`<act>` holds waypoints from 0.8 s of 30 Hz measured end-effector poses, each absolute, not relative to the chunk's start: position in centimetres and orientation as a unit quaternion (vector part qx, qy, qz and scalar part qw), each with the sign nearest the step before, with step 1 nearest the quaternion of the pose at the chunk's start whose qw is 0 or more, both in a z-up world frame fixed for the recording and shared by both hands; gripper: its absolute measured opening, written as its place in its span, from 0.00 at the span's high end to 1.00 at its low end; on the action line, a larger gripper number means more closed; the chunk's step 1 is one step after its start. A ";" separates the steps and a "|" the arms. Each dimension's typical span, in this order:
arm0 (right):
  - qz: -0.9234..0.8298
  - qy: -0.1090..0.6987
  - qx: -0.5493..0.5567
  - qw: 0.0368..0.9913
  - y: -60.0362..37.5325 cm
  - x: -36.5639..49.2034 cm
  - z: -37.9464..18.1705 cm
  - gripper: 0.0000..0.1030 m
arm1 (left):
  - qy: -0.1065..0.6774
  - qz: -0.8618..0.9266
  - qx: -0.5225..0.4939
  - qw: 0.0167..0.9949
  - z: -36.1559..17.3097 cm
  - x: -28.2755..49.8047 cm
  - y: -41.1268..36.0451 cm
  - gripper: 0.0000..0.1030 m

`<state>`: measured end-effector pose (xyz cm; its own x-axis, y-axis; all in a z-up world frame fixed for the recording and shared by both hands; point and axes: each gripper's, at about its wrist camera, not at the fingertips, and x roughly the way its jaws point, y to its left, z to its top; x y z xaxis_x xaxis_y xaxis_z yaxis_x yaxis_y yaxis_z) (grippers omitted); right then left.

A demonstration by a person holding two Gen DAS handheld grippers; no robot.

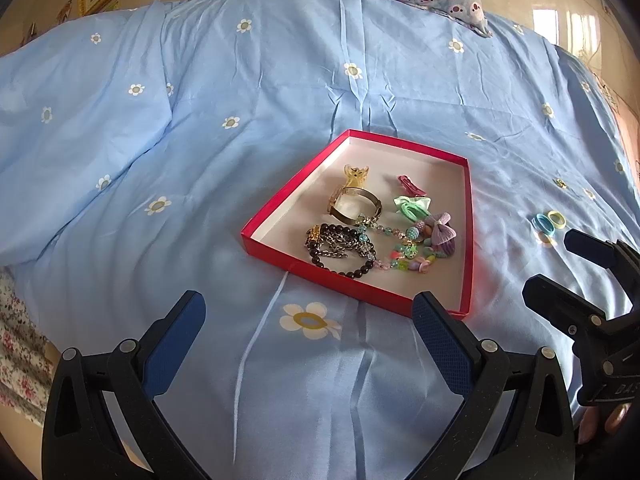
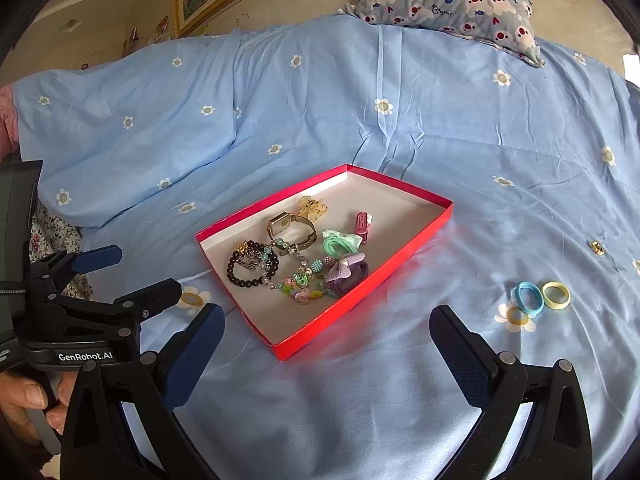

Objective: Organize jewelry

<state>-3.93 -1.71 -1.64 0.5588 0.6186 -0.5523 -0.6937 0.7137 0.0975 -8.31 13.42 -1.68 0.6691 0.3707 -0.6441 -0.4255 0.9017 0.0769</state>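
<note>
Both the left gripper [image 1: 308, 316] and right gripper [image 2: 326, 330], textured blue pads spread wide and empty, hover above the wrinkled blue sheet [image 1: 240, 128] near the shallow red box [image 2: 404, 258] of beaded jewelry [image 2: 253, 265], with two elastic rings [image 2: 542, 296] lying outside on its right.

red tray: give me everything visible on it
The red tray is a shallow rectangular box, likely cardboard, with low red walls and a white inside. It lies flat and open on the blue floral bedsheet, corner toward the camera. Jewelry and hair accessories are piled in the part nearest the tools: a dark bead bracelet, a watch, and a purple bow. The far end is bare. Neither tool touches it.
</note>
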 end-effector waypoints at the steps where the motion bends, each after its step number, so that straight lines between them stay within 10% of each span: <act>1: 0.373 0.286 -0.066 0.880 -1.7 -4.0 -1.6 0.00 | 0.343 0.219 -0.040 0.913 -1.7 -8.3 13.4 0.00; 24: 0.372 0.289 -0.069 0.879 -1.6 -4.2 -1.7 0.00 | 0.344 0.221 -0.041 0.912 -1.8 -8.3 13.6 0.00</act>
